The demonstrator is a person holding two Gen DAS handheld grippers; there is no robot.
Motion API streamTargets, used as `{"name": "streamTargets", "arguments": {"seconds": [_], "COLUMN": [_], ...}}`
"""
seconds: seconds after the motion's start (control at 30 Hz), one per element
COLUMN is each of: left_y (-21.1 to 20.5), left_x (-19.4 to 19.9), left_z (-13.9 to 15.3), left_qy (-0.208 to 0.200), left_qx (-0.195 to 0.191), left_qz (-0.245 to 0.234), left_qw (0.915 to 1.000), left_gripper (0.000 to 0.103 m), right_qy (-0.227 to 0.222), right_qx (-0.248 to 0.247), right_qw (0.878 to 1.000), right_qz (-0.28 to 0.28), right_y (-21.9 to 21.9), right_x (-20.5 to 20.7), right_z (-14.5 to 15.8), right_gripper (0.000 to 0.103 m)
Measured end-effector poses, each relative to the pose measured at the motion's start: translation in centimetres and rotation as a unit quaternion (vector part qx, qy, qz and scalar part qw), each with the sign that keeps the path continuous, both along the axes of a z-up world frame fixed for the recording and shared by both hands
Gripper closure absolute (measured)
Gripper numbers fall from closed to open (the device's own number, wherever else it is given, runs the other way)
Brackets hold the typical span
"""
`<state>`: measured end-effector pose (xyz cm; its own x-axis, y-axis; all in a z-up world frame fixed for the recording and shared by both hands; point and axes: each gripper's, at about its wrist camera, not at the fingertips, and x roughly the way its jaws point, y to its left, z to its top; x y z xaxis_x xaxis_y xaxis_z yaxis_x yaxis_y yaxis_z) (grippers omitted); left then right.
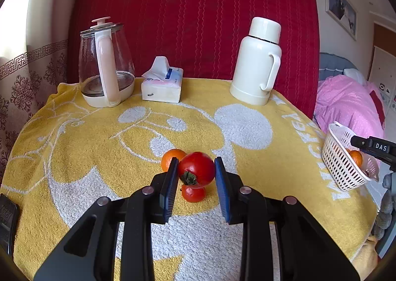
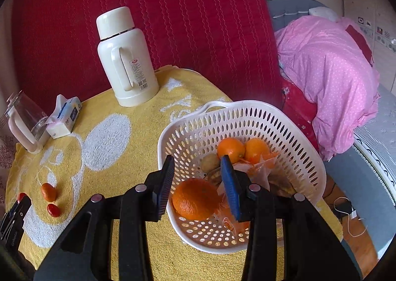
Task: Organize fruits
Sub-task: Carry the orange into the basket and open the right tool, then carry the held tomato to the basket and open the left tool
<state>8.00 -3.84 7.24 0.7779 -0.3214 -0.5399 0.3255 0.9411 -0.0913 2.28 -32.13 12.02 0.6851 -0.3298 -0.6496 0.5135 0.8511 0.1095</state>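
Note:
My left gripper (image 1: 196,159) is shut on a red tomato-like fruit (image 1: 196,169) with a green stalk, held just above the yellow towel. Behind it lies a small orange mandarin (image 1: 172,157), and under it a small red tomato (image 1: 193,194). In the right wrist view, my right gripper (image 2: 198,159) hangs over the white slotted basket (image 2: 304,147), its blue pads closed on a large orange (image 2: 195,199). Two more oranges (image 2: 231,148) and a brownish fruit (image 2: 209,162) lie inside the basket among plastic wrap. The mandarin (image 2: 48,191) and small tomato (image 2: 53,210) show at far left.
A cream thermos jug (image 1: 257,63), a tissue pack (image 1: 162,85) and a glass kettle (image 1: 106,65) stand along the table's back edge against a red quilted backing. The basket (image 1: 341,157) sits at the table's right edge. A bed with pink bedding (image 2: 329,75) lies beyond.

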Motion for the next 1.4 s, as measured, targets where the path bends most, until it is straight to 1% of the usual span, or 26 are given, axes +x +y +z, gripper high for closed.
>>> {"name": "streamTargets", "arguments": {"seconds": [0.27,0.47,0.7,0.77,0.8,0.93,1.0,1.03,1.1,1.27,1.4], "left_y": [-0.1,-0.4,-0.6,-0.6,-0.6,-0.6,-0.6,-0.7,-1.1,-3.5,-6.5], "left_x": [0.0,-0.3,-0.8,-1.0,-1.1,-1.4,-1.3,-1.2,-1.3,-1.9,-2.3], "left_z": [-0.1,-0.2,-0.1,-0.2,-0.3,-0.5,-0.7,-0.8,-0.8,-0.2,0.8], "left_qy": [0.000,-0.002,-0.003,0.001,0.004,0.015,0.028,0.034,0.042,0.043,0.047], "left_qx": [0.001,0.005,0.003,-0.004,-0.006,-0.013,-0.021,-0.024,-0.026,-0.016,-0.011], "left_qz": [-0.003,-0.009,-0.020,-0.023,-0.024,-0.028,-0.028,-0.028,-0.030,-0.048,-0.071], "left_qw": [1.0000,0.9999,0.9998,0.9997,0.9997,0.9994,0.9990,0.9987,0.9983,0.9978,0.9963], "left_gripper": [0.074,0.074,0.074,0.074,0.074,0.074,0.074,0.074,0.074,0.074,0.074], "right_qy": [-0.015,-0.026,-0.038,-0.042,-0.042,-0.036,-0.039,-0.041,-0.048,-0.050,-0.043], "right_qx": [0.003,0.009,-0.020,-0.021,-0.021,-0.032,-0.039,-0.042,-0.044,-0.023,0.019], "right_qw": [1.000,1.000,0.999,0.999,0.999,0.998,0.997,0.997,0.997,0.997,0.998], "right_qz": [0.006,0.012,0.021,0.022,0.026,0.041,0.045,0.048,0.050,0.053,0.050], "right_y": [0.7,1.4,3.3,3.7,4.0,5.2,5.8,6.1,6.6,6.6,5.9], "right_x": [-1.0,-2.6,-4.9,-5.5,-5.7,-6.1,-6.4,-6.5,-6.9,-7.7,-8.1], "right_z": [0.6,0.6,0.2,-0.2,-0.4,-1.6,-2.0,-2.2,-2.4,-3.4,-4.7], "right_gripper": [0.063,0.063,0.061,0.057,0.052,0.052,0.051,0.049,0.049,0.049,0.048]}}
